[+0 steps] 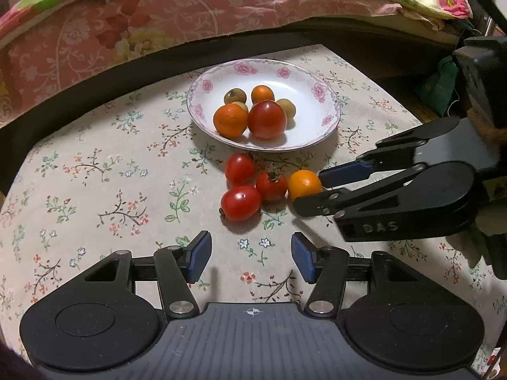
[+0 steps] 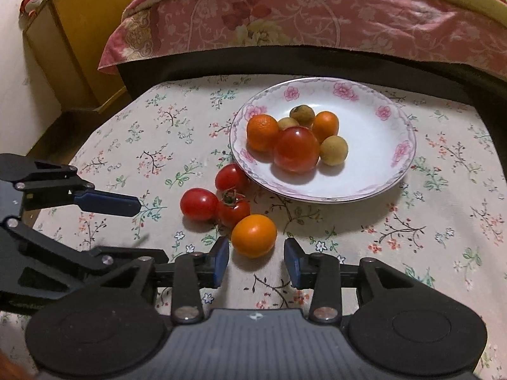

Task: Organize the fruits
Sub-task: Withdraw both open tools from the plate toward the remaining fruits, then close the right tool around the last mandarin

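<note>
Item: four loose fruits, grouped on the floral-clothed worktop just in front of the flowered plate.

- Orange kumquat-like fruit: placed just ahead of the right gripper, level with its finger tips. The right fingers are seen parted, with nothing pressed between them; the fruit is not yet enclosed.
- Three cherry tomatoes: clustered touching or nearly touching one another, the stemmed one close against the orange fruit.
- Left gripper: fingers open, nothing held, aimed at the nearest tomato but clear of it.
- Plate contents: a large tomato, two orange fruits and some brown longan-like fruits, piled near the centre.

Risks noted:
- The round orange fruit may be nudged forward by a finger tip and rolled into the tomatoes if the gap is judged too narrow.
- The neighbouring stemmed tomato may be pinched alongside it.
- A collision between the two grippers is possible, both being aimed at one small cluster.
- Fruit set onto the piled plate may roll off.
</note>
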### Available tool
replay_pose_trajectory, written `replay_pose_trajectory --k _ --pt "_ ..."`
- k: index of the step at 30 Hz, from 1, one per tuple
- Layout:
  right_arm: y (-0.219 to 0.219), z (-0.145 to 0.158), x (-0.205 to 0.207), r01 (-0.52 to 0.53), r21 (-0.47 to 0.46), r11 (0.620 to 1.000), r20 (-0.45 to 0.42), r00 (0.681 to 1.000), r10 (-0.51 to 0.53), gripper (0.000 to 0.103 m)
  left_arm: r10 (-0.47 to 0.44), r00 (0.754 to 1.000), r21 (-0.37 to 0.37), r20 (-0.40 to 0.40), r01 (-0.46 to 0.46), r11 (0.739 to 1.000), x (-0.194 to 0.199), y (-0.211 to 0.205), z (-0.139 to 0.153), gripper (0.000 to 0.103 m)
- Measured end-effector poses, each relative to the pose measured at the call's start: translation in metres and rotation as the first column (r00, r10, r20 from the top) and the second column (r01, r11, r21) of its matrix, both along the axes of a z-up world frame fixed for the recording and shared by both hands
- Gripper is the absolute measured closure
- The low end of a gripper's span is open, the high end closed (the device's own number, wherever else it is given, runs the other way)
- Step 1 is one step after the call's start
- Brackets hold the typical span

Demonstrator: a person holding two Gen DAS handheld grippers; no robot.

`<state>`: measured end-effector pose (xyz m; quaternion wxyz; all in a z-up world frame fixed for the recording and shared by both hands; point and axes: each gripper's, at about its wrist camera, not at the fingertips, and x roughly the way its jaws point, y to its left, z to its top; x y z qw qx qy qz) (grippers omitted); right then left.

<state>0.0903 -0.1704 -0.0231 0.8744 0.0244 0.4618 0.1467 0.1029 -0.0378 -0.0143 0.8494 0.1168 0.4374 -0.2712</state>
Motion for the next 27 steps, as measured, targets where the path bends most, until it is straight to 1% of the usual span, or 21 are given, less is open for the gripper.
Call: replay_pose_trajectory --k 4,8,11,16,21,27 --pt "0.003 -0.008 0.008 -0.013 -0.004 1.0 -0.003 1.0 0.013 0.065 0.001 1.0 0.0 -0.006 -0.001 1.0 0.003 -0.001 -0.002 0.039" --pt "0.006 -0.011 0.012 -0.021 -0.016 1.0 0.018 1.0 0.022 0.065 0.002 1.0 0.008 -0.013 -0.002 1.0 0.005 -0.002 -0.006 0.039" --pt "0.008 -0.011 0.015 -0.025 -0.012 1.0 0.023 0.999 0.025 0.065 0.004 1.0 0.015 -0.003 -0.004 1.0 0.007 -0.003 -0.007 0.038" --pt "0.013 -0.009 0.012 -0.037 -0.072 0.997 0.016 0.999 0.038 0.07 0.011 1.0 0.019 0.015 -0.011 1.0 0.013 -0.005 -0.011 0.038" --pt "0.007 -0.007 0.011 -0.015 -0.063 0.998 -0.003 1.0 0.015 0.07 0.011 0.999 0.027 0.033 -0.012 1.0 0.021 -0.008 -0.015 0.038" --pt "-0.003 -0.005 0.008 0.004 -0.018 1.0 -0.024 1.0 -0.005 0.07 -0.008 0.999 0.034 0.039 0.006 0.999 0.028 -0.016 -0.023 0.038"
